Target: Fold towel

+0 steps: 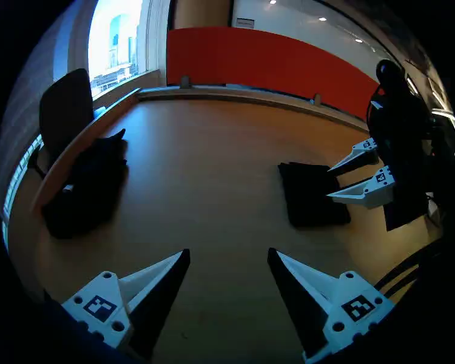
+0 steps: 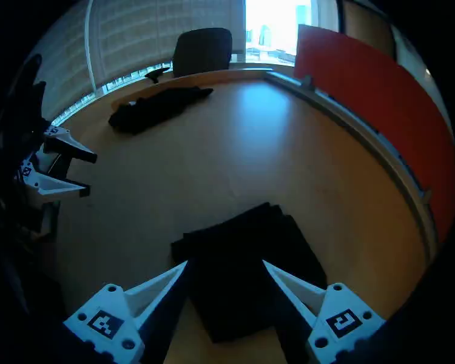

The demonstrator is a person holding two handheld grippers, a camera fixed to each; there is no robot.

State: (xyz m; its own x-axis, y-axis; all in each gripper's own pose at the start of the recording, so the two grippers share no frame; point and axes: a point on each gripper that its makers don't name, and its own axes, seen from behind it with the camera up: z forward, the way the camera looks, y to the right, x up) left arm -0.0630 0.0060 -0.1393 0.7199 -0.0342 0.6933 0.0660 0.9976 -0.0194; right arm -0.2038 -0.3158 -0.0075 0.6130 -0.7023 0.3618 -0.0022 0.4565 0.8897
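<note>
R claw (image 2: 225, 262) spread wide over folded towel (image 2: 246, 242).

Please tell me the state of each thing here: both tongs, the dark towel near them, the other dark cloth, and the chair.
Left tongs: open, holding nothing.
Right tongs: open, pointed at the towel, not gripping it.
Towel: folded, lying flat on the table.
Cloth: crumpled, not folded, near the table's far edge.
Chair: empty.

Views face each other across the table (image 1: 215, 158), sharing the towel (image 1: 309, 194)
</note>
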